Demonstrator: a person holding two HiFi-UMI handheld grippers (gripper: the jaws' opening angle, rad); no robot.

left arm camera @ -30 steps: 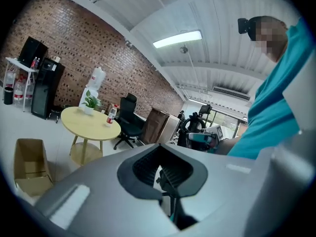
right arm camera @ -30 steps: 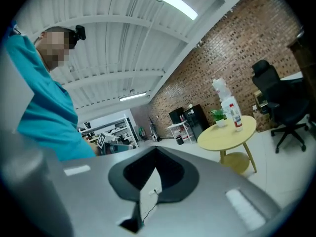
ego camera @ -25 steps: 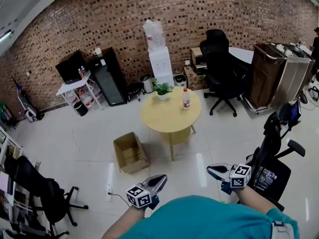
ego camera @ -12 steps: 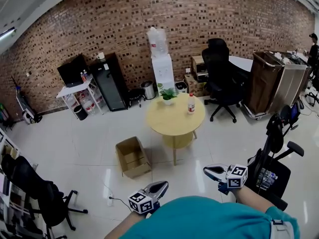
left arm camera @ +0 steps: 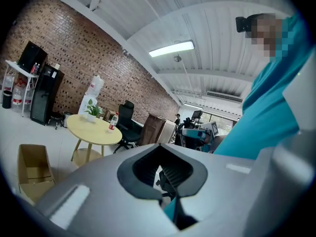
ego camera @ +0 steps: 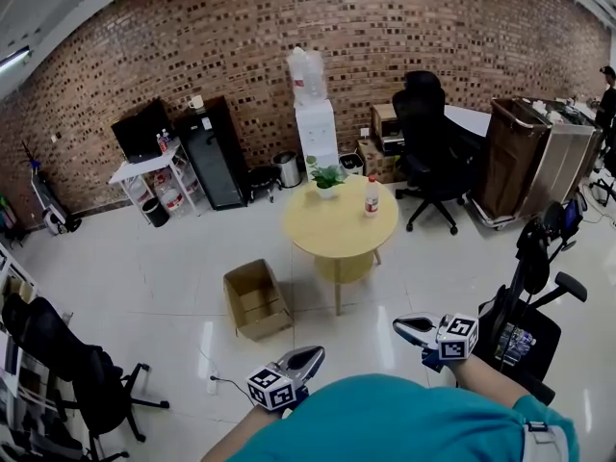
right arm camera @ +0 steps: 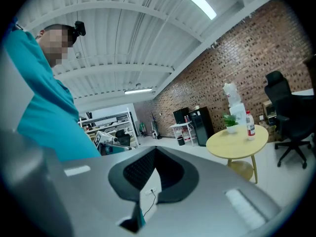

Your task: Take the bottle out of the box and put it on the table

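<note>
Bottle [ego camera: 371,196] slid right in view; left gripper [ego camera: 315,355], right gripper [ego camera: 402,325] closed, empty. Probably light, slick plastic ahead: grip mid-body.

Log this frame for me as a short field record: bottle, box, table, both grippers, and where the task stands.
bottle: upright on the round table, beside a potted plant
box: cardboard, open, on the floor next to the table
left gripper: shut, empty, close to the person's body
right gripper: shut, empty, close to the person's body
task state: bottle is out of the box and on the table
</note>
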